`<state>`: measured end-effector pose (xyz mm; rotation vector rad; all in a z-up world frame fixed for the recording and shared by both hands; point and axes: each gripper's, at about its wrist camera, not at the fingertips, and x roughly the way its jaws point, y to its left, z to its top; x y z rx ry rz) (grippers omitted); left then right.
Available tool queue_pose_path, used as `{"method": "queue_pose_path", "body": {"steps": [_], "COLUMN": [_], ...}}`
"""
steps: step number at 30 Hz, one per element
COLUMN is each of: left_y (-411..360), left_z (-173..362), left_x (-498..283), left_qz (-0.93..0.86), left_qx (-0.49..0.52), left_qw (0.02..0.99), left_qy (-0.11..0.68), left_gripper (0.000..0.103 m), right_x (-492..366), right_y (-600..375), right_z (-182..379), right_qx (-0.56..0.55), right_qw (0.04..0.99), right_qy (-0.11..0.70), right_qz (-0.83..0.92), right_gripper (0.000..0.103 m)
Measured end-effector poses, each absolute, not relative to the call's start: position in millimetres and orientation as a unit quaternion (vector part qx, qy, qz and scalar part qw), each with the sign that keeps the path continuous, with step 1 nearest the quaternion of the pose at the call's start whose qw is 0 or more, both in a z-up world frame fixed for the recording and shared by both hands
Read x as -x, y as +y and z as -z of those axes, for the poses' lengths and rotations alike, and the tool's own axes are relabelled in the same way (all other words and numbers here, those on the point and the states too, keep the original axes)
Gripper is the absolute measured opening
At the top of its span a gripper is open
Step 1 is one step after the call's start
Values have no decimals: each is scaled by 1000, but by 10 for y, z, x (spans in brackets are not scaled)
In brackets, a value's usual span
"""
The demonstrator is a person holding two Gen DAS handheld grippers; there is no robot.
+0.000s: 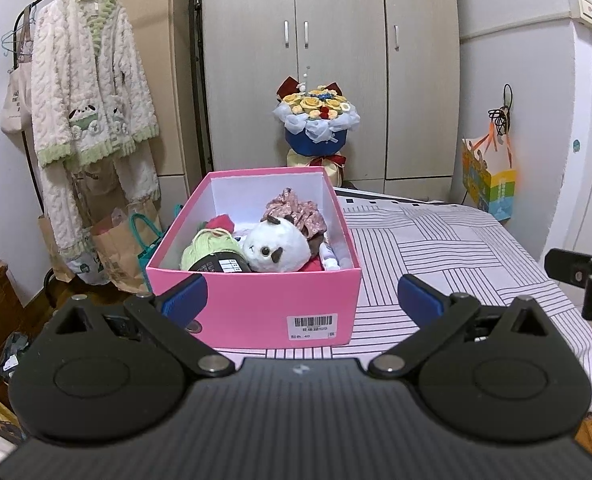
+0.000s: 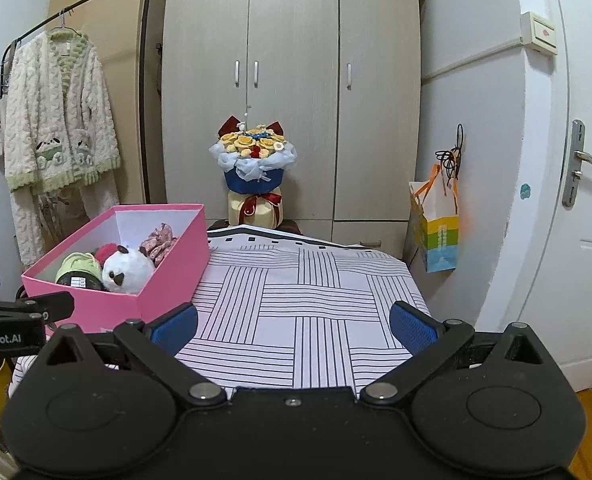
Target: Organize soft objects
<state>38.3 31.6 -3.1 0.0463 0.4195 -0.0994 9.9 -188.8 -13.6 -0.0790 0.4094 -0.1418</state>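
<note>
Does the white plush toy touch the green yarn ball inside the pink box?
Touching. In the left wrist view the white plush toy presses against the green yarn ball in the pink box, with no gap visible between them.

A bed point(image 2: 316, 304) with a striped, line-patterned sheet carries a pink box point(image 1: 256, 304) at its left edge.

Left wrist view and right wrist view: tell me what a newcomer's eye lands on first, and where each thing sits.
The bright pink box grabs the eye first, sitting on the striped bedspread at its left edge, open and packed with a white plush toy, a green yarn ball and a floral scrunchie. Behind the bed, a yellow-and-blue bouquet stands against the wardrobe. Both sets of tongs, left and right, are open and empty.
</note>
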Motion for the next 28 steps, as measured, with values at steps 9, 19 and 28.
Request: {"method": "queue_pose_path", "body": {"steps": [9, 19, 28], "left_y": [343, 356, 375], "left_z": [33, 39, 44], "left_x": [-379, -376, -364], "left_qz": [49, 49, 46], "left_qx": [-19, -18, -18], "left_qw": [976, 976, 976], "left_qy": [211, 212, 213], "left_gripper": [103, 103, 103], "right_x": [-110, -121, -135], "right_y": [-1893, -1897, -1875], "right_z": [155, 170, 195], "right_qx": [41, 41, 42], "right_qw": [974, 973, 971], "right_qy": [209, 215, 221], "right_qz": [76, 77, 78], "right_gripper": [103, 103, 103]}}
